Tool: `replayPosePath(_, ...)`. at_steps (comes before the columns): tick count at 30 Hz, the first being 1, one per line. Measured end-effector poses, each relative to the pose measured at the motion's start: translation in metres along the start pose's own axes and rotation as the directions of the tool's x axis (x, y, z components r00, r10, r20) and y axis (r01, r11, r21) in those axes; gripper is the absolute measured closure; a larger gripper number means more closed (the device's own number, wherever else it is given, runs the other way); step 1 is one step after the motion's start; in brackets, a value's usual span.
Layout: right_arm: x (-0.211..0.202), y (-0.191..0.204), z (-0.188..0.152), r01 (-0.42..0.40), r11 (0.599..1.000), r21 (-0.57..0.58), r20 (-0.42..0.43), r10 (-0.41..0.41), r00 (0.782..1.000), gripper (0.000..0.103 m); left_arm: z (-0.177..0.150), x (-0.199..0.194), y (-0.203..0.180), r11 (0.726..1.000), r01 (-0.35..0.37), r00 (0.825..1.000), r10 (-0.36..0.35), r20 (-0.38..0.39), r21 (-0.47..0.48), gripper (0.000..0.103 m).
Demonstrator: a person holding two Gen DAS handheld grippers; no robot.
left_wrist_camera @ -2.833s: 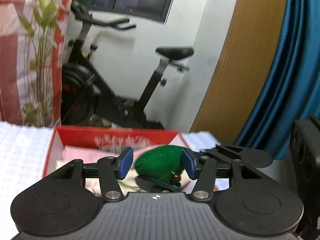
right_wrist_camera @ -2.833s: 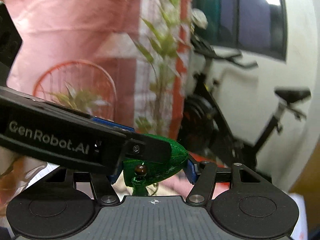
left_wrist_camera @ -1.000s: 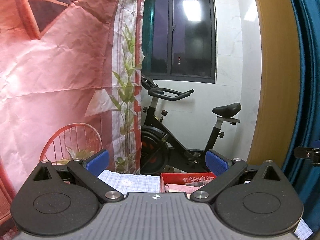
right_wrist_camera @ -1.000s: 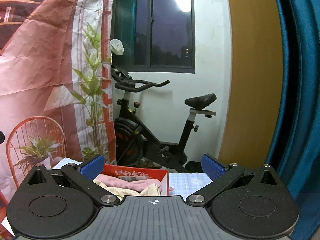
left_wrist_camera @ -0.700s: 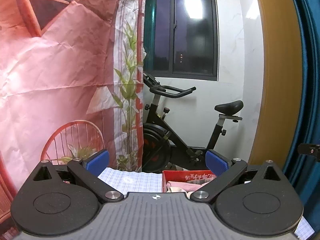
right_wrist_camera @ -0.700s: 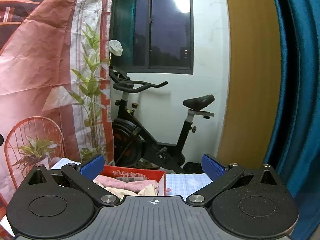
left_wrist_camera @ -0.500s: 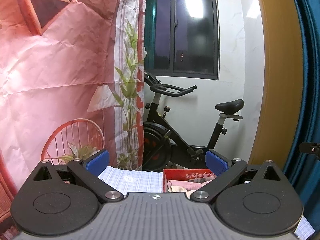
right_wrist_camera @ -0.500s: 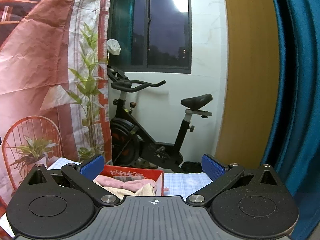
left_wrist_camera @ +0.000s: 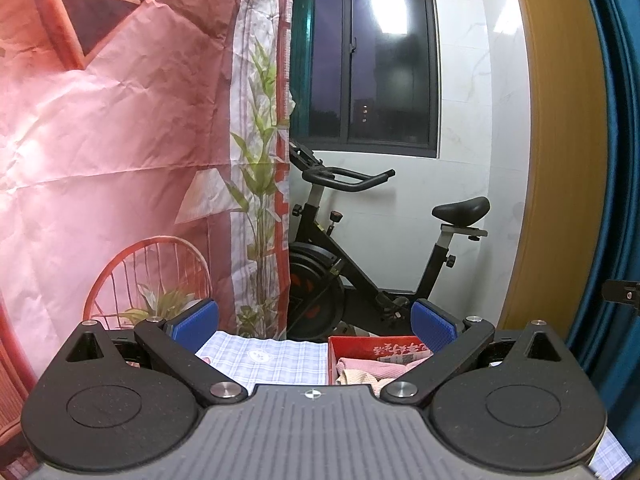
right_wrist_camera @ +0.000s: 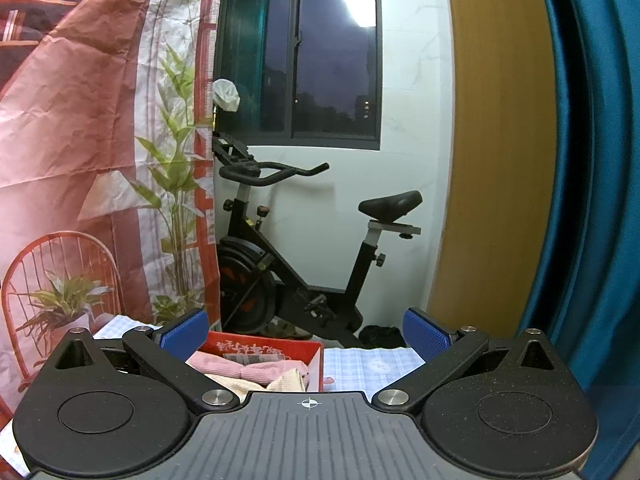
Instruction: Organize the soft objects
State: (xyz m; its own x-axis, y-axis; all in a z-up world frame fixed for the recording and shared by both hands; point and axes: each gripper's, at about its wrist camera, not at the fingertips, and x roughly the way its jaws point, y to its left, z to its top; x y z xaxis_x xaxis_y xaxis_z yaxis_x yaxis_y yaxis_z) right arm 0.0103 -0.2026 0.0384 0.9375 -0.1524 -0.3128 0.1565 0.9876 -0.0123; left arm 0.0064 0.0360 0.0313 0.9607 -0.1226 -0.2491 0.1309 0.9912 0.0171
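Left gripper (left_wrist_camera: 315,322): blue-padded fingers (left_wrist_camera: 195,319) spread wide, nothing between them. Right gripper (right_wrist_camera: 306,330): same, spread wide and empty. Both held level above the near edge of the bench, looking out into the room.

Red rectangular cardboard box (left_wrist_camera: 374,347) with white printed characters sits on the bench's pale blue checked cloth (left_wrist_camera: 267,360). In the left wrist view it lies right of centre; in the right wrist view (right_wrist_camera: 260,347) left of centre. Which way its long side runs cannot be told, as the gripper bodies hide its near part.

Inside the box: a rolled pink ribbed cloth (right_wrist_camera: 256,371), long axis lying roughly left to right across the box, parallel to the far wall. A cream waffle-weave cloth (right_wrist_camera: 286,383) is bunched just nearer, touching the pink roll.

Behind the bench: black exercise bike (right_wrist_camera: 288,248), printed pink backdrop sheet (left_wrist_camera: 100,160), teal curtain (right_wrist_camera: 592,200).
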Motion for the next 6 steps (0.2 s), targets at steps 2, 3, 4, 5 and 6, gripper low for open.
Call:
replayPosePath(2,0.0005,-0.0004,-0.0004,0.001,1.000,0.000,-0.001,-0.001,1.000,0.000,-0.0001,0.0001,0.0002,1.000,0.000,1.000,0.000,0.000,0.001,0.000)
replayPosePath(3,0.0013,-0.0007,-0.0007,0.001,1.000,-0.001,-0.002,-0.001,1.000,0.000,0.0001,-0.0001,0.0000,1.000,0.000,1.000,0.000,0.001,0.001,0.000)
replayPosePath(4,0.0013,-0.0001,-0.0013,0.002,1.000,-0.001,-0.002,-0.002,1.000,0.000,0.0000,0.0003,0.0005,1.000,0.001,1.000,-0.001,0.001,0.002,0.000)
replayPosePath(5,0.0016,-0.0009,-0.0016,0.002,1.000,-0.002,-0.002,-0.002,1.000,0.000,-0.0002,0.0004,0.0005,1.000,0.000,1.000,0.000,0.000,0.002,0.000)
replayPosePath(6,0.0019,-0.0011,-0.0018,0.003,1.000,-0.002,-0.003,-0.003,1.000,0.000,-0.0003,-0.0002,-0.0001,1.000,-0.001,1.000,0.001,0.000,-0.001,0.000)
